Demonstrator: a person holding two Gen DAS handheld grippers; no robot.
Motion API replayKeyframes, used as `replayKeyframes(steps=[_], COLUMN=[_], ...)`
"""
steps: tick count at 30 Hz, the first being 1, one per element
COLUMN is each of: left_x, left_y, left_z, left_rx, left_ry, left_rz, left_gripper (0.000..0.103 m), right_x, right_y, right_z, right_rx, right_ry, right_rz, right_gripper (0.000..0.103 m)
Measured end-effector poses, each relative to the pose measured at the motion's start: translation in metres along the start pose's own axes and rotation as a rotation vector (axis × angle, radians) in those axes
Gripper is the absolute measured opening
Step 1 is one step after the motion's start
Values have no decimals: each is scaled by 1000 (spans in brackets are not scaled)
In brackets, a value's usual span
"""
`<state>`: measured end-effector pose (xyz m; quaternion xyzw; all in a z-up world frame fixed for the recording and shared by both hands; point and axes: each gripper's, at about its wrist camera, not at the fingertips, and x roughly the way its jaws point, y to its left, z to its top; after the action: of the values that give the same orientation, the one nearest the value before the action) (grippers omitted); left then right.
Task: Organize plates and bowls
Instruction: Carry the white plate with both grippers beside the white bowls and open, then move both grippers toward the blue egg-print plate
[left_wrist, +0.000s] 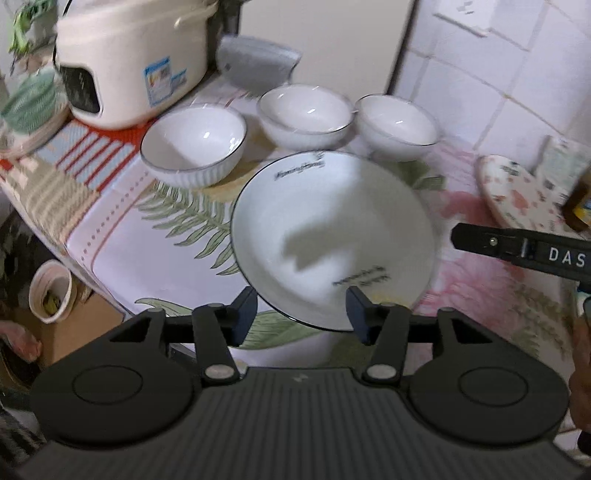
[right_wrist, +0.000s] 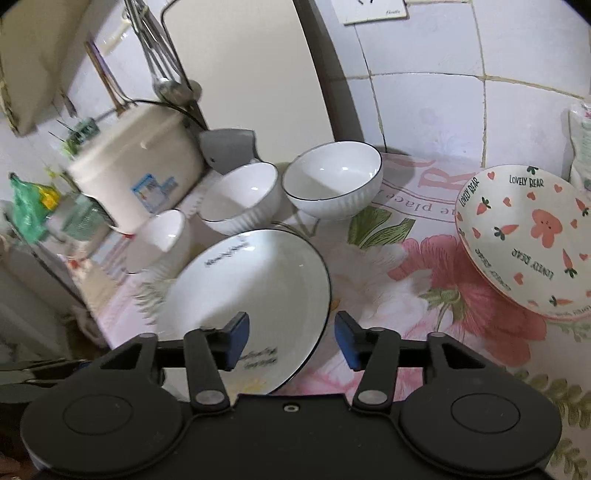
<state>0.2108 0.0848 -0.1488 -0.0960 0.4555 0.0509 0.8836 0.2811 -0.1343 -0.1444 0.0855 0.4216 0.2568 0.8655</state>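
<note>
A white plate with a black rim (left_wrist: 332, 236) lies on the flowered tablecloth; it also shows in the right wrist view (right_wrist: 251, 306). Three white ribbed bowls (left_wrist: 194, 147) (left_wrist: 306, 116) (left_wrist: 399, 127) stand behind it. A patterned plate with carrots and a bear (right_wrist: 528, 236) sits at the right, also seen in the left wrist view (left_wrist: 517, 192). My left gripper (left_wrist: 301, 314) is open at the white plate's near edge, jaws either side of it. My right gripper (right_wrist: 291, 339) is open over the plate's near right rim.
A white rice cooker (left_wrist: 133, 62) stands at the back left with a grey scoop holder (left_wrist: 255, 62) beside it. Tiled wall (right_wrist: 443, 92) runs behind. A cup (left_wrist: 51, 291) sits on the floor past the table's left edge. A bottle (left_wrist: 580, 206) stands far right.
</note>
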Motion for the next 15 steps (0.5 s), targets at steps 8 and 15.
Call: replayKeyframes(steps=[8,15], left_x=[-55,-86], left_y=[-29,-51], left_z=[1,-11], left_rx=[95,199], left_ry=[-38,-74], left_rz=[0,-7], left_gripper=[72,84], right_x=[-67,-144], right_y=[4,9], right_z=[-2,-12], right_rx=[-20,-74], right_ry=[-12,-117], right_rz=[74,66], right_gripper=[60,64])
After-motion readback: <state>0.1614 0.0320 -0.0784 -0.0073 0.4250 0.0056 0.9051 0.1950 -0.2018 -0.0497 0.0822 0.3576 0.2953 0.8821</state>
